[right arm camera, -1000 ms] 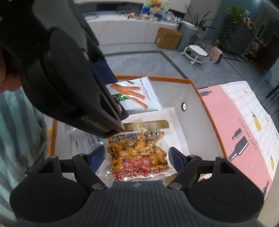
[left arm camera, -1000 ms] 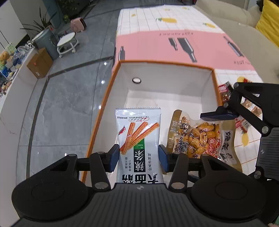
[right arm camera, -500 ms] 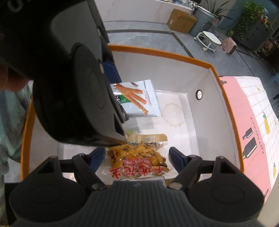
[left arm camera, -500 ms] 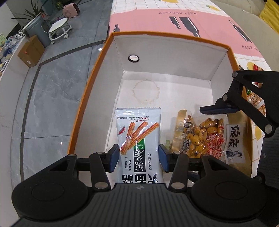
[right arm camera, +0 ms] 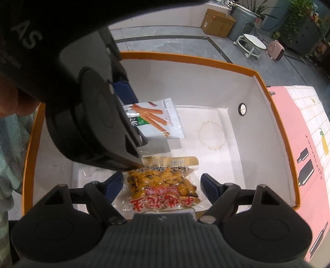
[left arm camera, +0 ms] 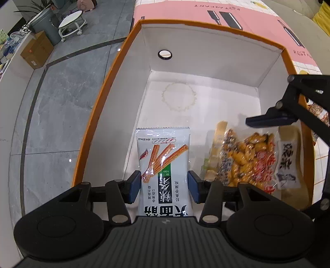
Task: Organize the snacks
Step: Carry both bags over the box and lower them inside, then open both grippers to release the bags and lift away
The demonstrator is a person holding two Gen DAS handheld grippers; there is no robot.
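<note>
My left gripper (left arm camera: 163, 186) is shut on a white spicy-stick snack packet (left arm camera: 164, 162) and holds it inside the white box with the orange rim (left arm camera: 99, 115). My right gripper (right arm camera: 159, 184) is shut on a clear packet of yellow peanuts with red lettering (right arm camera: 163, 187) and holds it low inside the same box (right arm camera: 274, 115). The peanut packet also shows in the left wrist view (left arm camera: 247, 160), just right of the white packet. The white packet shows in the right wrist view (right arm camera: 156, 119), partly hidden by the left gripper's body.
The box stands on a pink and white patterned cloth (left arm camera: 237, 18). Other snack packets (left arm camera: 317, 115) lie on the cloth beyond the box's right wall. Grey tiled floor (left arm camera: 51, 113) lies left of the box, with a cardboard carton (left arm camera: 36, 52) and a white stool (left arm camera: 71, 22) further off.
Both grippers have moved forward and down into the box with their packets. The box now fills more of both views and its floor is closer.
</note>
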